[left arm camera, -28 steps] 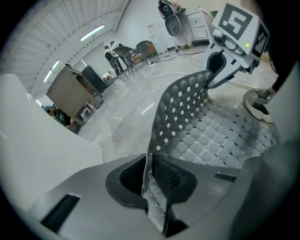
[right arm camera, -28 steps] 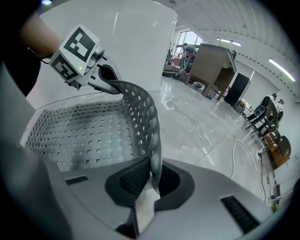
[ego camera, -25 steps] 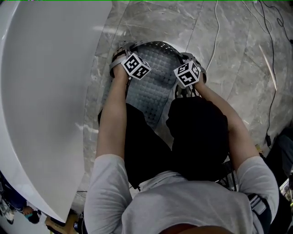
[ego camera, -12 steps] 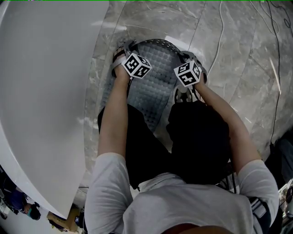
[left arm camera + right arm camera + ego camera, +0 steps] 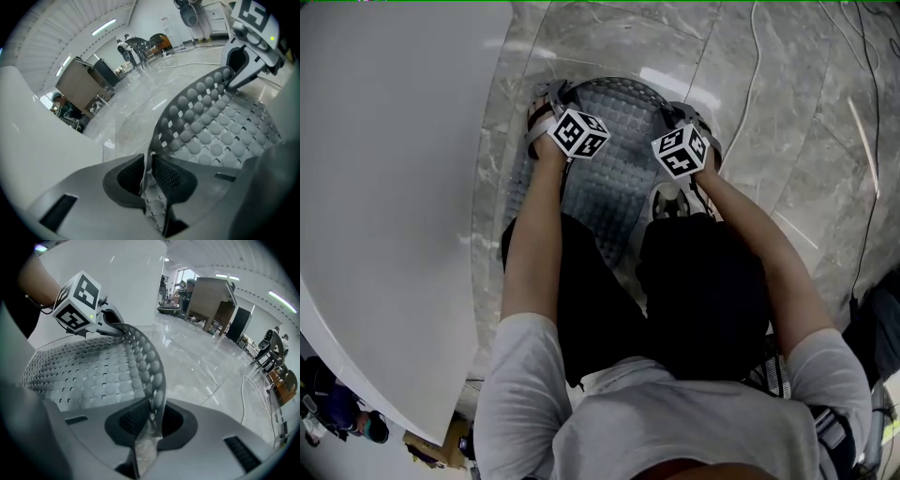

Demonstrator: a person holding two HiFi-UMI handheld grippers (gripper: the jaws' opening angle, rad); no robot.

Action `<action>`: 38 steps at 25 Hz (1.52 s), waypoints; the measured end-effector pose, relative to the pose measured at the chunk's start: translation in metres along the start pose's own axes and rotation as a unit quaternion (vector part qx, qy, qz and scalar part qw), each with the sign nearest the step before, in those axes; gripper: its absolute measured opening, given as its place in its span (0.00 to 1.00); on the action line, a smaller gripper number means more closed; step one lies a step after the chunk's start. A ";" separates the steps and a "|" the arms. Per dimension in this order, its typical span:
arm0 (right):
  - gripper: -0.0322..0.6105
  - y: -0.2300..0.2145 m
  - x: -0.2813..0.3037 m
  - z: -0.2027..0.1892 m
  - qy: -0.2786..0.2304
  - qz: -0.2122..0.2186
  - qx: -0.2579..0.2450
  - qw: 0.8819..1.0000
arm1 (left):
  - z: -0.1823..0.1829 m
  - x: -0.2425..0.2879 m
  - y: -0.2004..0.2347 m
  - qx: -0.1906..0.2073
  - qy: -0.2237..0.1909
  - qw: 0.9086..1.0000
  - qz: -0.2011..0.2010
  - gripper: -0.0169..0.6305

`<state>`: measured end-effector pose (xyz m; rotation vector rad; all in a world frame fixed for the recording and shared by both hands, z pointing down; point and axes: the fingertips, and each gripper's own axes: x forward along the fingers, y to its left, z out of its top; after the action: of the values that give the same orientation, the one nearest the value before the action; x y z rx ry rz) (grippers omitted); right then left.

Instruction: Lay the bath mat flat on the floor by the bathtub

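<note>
Item: bath mat [image 5: 614,164], grey, studded and perforated, limp. Location: over the marble floor [image 5: 787,112], just beside the bathtub [image 5: 394,187] wall. Its far edge is raised in an arch between the two grippers, and its near part drops toward the person's knees. Left gripper [image 5: 149,171]: jaws pressed together on the mat's far left corner, with the thin sheet pinched between the pads. Right gripper [image 5: 152,420]: jaws likewise nipped on the far right corner. Step in hand, as judged: setting the far edge down on the floor. Handling: both corners go down evenly, drawn apart and away from the body to take out the arch. The left side stays parallel to the tub, and release comes only once the edge rests on the tile. Risk: let go early, the sheet may fold under or keep a hump.
</note>
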<state>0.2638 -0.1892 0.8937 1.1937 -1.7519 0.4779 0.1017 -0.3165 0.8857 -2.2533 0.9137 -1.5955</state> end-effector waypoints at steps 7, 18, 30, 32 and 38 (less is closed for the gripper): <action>0.15 -0.003 0.007 -0.001 0.005 0.007 -0.005 1.000 | 0.002 0.017 0.002 0.023 0.020 1.000 0.000 0.09; 0.24 -0.010 0.017 -0.002 0.013 -0.002 -0.057 0.998 | 0.005 0.032 0.010 0.020 0.034 0.998 0.040 0.31; 0.49 -0.023 0.021 0.000 0.027 -0.029 -0.127 0.991 | 0.001 0.029 0.024 0.016 0.028 0.996 0.078 0.51; 0.48 -0.025 0.022 0.003 0.029 -0.032 -0.144 0.989 | 0.000 0.027 0.027 0.015 0.027 0.996 0.078 0.53; 0.48 -0.027 0.020 0.002 0.038 -0.043 -0.165 0.985 | -0.016 0.011 0.012 -0.038 0.022 0.999 0.021 0.53</action>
<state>0.2843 -0.2129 0.9054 0.9962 -1.6316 0.1707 0.0854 -0.3301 0.8941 -2.2416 1.0443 -1.6242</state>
